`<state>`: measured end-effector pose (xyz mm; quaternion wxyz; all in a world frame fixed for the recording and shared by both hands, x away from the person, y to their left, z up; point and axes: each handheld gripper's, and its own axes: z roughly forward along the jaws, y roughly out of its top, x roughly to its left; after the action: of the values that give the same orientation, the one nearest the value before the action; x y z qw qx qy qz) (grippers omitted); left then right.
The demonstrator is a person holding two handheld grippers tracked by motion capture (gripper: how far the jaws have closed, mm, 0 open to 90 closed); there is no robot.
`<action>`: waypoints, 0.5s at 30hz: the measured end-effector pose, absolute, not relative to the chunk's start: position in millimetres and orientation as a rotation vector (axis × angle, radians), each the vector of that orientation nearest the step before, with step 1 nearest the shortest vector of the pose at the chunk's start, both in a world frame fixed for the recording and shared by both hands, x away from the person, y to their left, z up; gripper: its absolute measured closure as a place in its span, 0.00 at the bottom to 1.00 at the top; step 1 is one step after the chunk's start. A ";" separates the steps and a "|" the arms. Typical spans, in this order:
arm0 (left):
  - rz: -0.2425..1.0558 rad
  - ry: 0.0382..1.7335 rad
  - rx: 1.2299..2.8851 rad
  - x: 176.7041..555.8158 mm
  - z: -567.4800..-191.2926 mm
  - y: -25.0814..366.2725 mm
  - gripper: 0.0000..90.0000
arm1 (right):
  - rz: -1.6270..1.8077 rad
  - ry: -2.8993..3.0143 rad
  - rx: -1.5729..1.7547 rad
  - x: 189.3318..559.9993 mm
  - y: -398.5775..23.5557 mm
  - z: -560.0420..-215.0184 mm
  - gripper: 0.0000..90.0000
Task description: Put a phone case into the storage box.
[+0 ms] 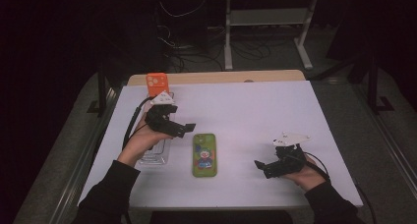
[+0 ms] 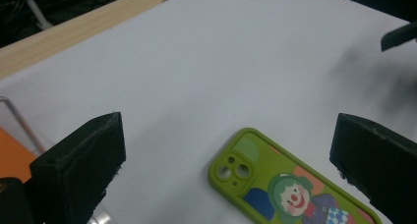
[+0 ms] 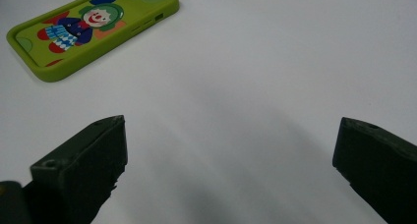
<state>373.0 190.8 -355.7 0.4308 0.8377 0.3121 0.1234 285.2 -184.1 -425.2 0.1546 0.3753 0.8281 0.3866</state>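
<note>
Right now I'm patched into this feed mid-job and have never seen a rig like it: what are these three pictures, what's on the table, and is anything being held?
A person sits at a white table with a hand-held gripper in each hand. The high view looks down from above: left gripper, right gripper. The other two pictures come from cameras riding on each gripper, looking along its black fingers. A green clown phone case lies flat between the grippers. An orange phone case sits at the far left, and a clear phone case lies under the left hand. Both grippers are open; nothing is held.
</note>
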 end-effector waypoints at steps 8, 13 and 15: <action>0.331 0.777 2.090 364.9 -362.1 195.0 0.00 | 1.125 2.399 1.076 288.0 -180.9 -419.3 0.00; 0.319 0.800 2.079 366.8 -362.5 199.4 0.00 | 1.159 2.416 1.079 292.5 -174.3 -412.7 0.07; 0.323 0.797 2.078 367.6 -362.8 199.1 0.00 | 1.207 2.433 1.089 295.3 -170.8 -410.0 0.13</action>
<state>367.6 199.1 -362.8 0.4318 0.8334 0.3196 0.1297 295.3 -170.8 -410.0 0.1073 0.3700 0.8267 0.4102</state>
